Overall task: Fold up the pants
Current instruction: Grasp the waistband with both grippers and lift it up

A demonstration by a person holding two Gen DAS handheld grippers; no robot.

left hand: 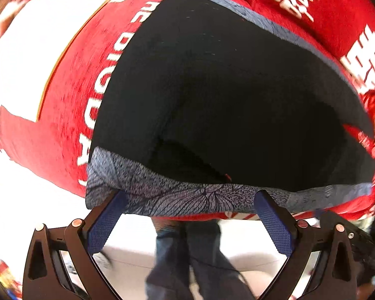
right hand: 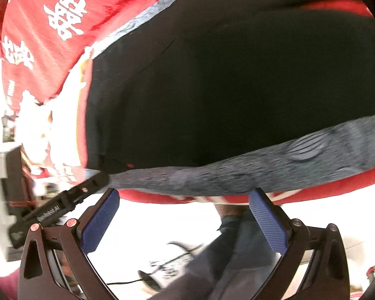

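Black pants with a grey patterned band along the near edge lie flat on a red cloth; they also fill the right wrist view, with the grey band across it. My left gripper is open, its blue pads wide apart at the near edge of the band, holding nothing. My right gripper is open too, its blue pads just short of the band, empty.
A red cloth with white lettering covers the table under the pants; it also shows in the right wrist view. The person's legs in jeans stand below the table edge. The left gripper's body shows at the left of the right wrist view.
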